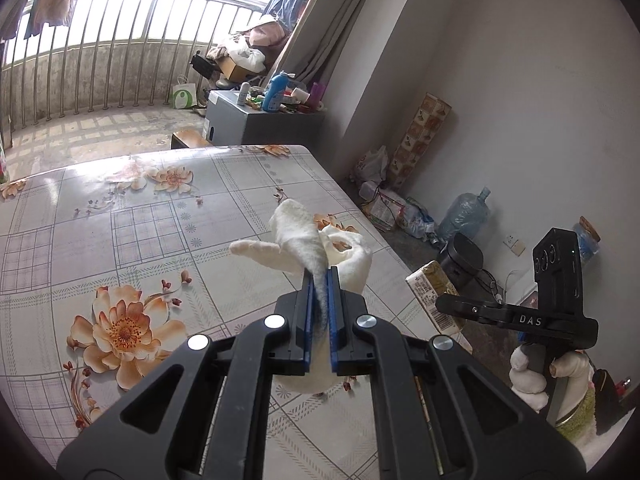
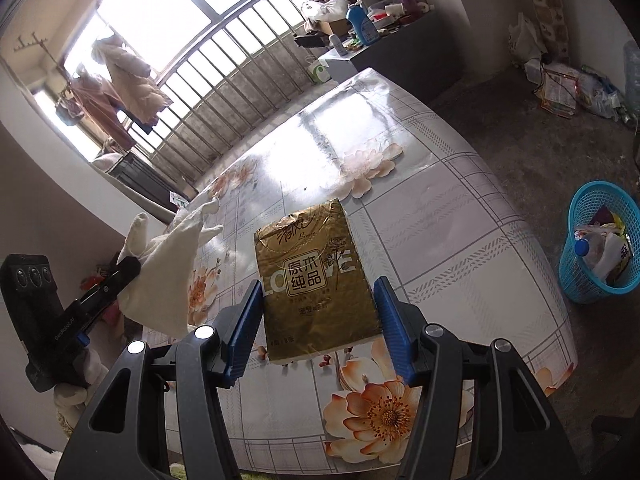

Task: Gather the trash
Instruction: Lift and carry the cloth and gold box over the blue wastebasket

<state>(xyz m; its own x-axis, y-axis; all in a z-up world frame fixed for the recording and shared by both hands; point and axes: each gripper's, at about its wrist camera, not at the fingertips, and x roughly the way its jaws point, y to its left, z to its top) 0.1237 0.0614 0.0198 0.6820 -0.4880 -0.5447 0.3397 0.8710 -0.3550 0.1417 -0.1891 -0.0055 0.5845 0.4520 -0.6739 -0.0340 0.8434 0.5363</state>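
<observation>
Glove [image 1: 308, 236], white and limp, hangs pinched in the left gripper [image 1: 320, 280] above the flowered table [image 1: 132, 216]; the right gripper [image 2: 318, 304] clamps a gold tissue pack [image 2: 314, 276] (lifted off the cloth); blue basket [image 2: 600, 248] stands on the floor.

The gold tissue pack [image 2: 316, 280] bears "原木纯品" on a central panel over large white letters "LO…VE", the right gripper's [image 1: 516, 316] black frame reads "DAS", and the left gripper's [image 2: 76, 320] side reads "GenRobot.AI".

Tabletop [image 2: 460, 216] bare; blue basket [image 2: 600, 240] on open floor beside it; wall clutter [image 1: 400, 204] apart.
</observation>
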